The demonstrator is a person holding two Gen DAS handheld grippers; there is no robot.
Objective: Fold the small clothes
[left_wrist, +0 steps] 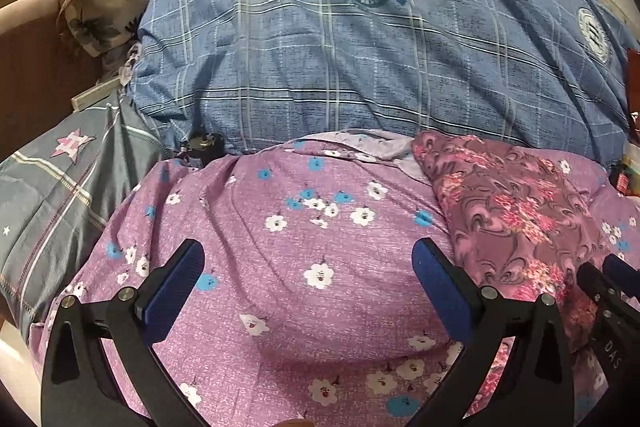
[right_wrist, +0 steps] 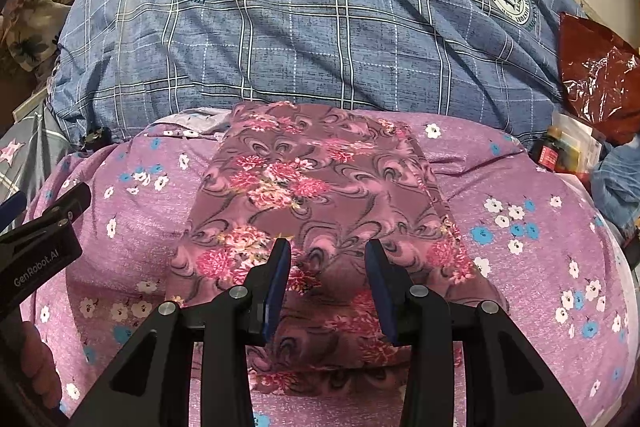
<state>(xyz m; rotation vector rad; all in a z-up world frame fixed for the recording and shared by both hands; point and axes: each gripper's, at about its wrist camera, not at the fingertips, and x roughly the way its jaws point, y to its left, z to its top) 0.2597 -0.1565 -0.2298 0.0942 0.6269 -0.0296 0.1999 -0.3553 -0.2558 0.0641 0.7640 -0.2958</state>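
The left tongs (left_wrist: 308,279) are spread wide with nothing between them, over the purple bed sheet with white and blue flowers (left_wrist: 280,307) in the lower middle of the left wrist view. The folded mauve cloth with pink flower print (left_wrist: 516,219) lies flat on that sheet at the right side of this view, beside the left tongs and not touching them. In the right wrist view the same cloth (right_wrist: 320,187) fills the middle of the frame, and the right tongs (right_wrist: 328,267) sit above its near part at the bottom middle. Their blue pads (right_wrist: 278,287) stand a bit apart and do not pinch the cloth, so they are let go. Behind the sheet, across the top of both views, is a big blue checked quilt with round badges (right_wrist: 320,27). A shiny red plastic bag (right_wrist: 596,75) is at the right edge of the right wrist view. A grey cloth with a pink star (left_wrist: 60,187) is at the left of the left wrist view.
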